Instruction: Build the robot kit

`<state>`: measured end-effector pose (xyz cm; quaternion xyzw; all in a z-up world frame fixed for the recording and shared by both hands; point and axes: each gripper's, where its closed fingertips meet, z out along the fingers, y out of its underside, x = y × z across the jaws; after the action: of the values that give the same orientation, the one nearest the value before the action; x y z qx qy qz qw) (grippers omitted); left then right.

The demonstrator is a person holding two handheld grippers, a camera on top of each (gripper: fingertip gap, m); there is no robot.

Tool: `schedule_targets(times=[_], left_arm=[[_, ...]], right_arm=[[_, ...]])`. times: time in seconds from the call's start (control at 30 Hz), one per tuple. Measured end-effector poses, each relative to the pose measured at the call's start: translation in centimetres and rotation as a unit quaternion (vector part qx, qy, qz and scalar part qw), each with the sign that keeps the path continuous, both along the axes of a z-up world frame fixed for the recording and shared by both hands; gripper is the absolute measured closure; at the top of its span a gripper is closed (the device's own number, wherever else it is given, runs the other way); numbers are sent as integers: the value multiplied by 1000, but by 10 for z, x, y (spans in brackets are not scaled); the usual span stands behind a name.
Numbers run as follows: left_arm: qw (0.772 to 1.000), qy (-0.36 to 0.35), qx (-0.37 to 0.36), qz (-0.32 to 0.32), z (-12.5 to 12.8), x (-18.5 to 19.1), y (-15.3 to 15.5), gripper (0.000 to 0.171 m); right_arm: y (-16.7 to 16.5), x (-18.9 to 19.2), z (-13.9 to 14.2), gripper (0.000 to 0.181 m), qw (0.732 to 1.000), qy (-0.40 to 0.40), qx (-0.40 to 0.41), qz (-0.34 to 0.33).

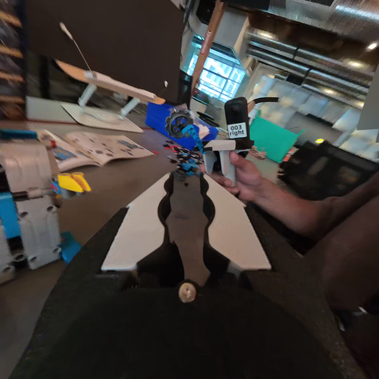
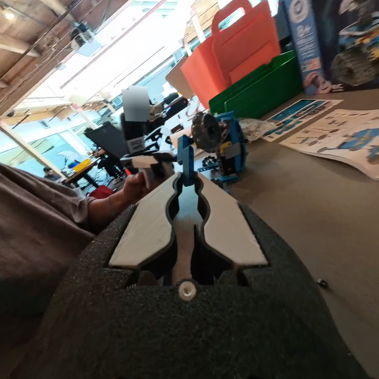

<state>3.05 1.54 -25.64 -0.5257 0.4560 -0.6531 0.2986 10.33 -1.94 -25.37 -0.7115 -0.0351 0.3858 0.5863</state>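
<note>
In the left wrist view, the left gripper has its fingers apart with nothing between them, above a brown table and close to a pile of small parts. Farther off, the right gripper holds a blue beam with a black gear. In the right wrist view, the right gripper is clamped on the blue beam, which stands upright; the grey wheel sits at its top, before a blue model.
</note>
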Motion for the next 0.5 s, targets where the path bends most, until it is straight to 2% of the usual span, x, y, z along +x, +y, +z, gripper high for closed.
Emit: schedule_targets(times=[0.1,0.27,0.37,0.5], left_arm=[[998,-23,50,39,2,0,1,148],[996,-12,85,30,-5,6,-1,148],[994,-4,107,32,-10,11,2,148],[990,5,137,31,-16,14,-2,148]], right_arm=[[7,17,-11,171,999,26,-30,-27],[21,47,-31,171,983,147,-99,-42],[25,61,-32,172,969,218,-103,-44],[26,72,-34,172,961,250,-104,-57]])
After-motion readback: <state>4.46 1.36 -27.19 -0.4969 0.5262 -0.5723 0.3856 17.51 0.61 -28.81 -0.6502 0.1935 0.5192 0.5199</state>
